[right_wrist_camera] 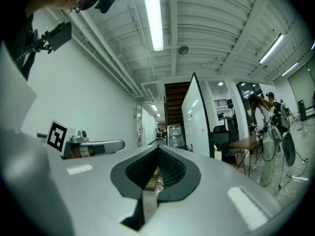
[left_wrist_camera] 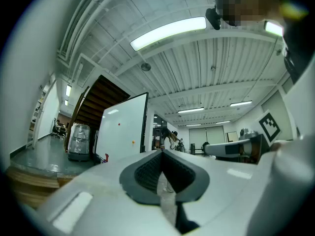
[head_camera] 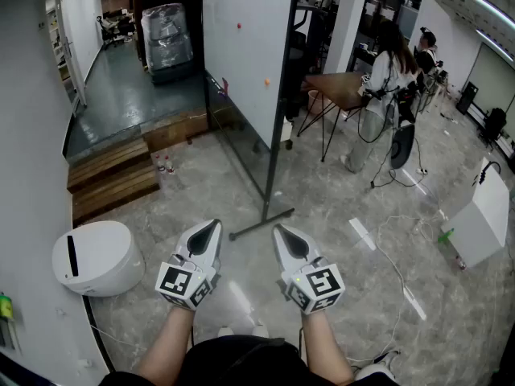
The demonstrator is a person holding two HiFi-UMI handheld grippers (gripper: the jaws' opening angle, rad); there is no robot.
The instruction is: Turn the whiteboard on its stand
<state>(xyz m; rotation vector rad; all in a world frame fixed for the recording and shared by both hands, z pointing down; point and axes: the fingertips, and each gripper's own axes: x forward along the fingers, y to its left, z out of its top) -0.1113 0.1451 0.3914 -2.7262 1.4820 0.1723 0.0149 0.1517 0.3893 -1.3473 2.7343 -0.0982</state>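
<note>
A tall whiteboard stands on a black stand with a floor foot, a short way ahead of me. It carries a red and an orange magnet. It also shows in the left gripper view as the whiteboard and in the right gripper view as the whiteboard. My left gripper and right gripper hang side by side near my body, well short of the stand. Both are shut with nothing in them; the left gripper and right gripper show tips meeting.
A white round bin lies at the left by the wall. Wooden steps rise behind it. A person stands by a wooden table at the right. A white box and cables lie on the floor at right.
</note>
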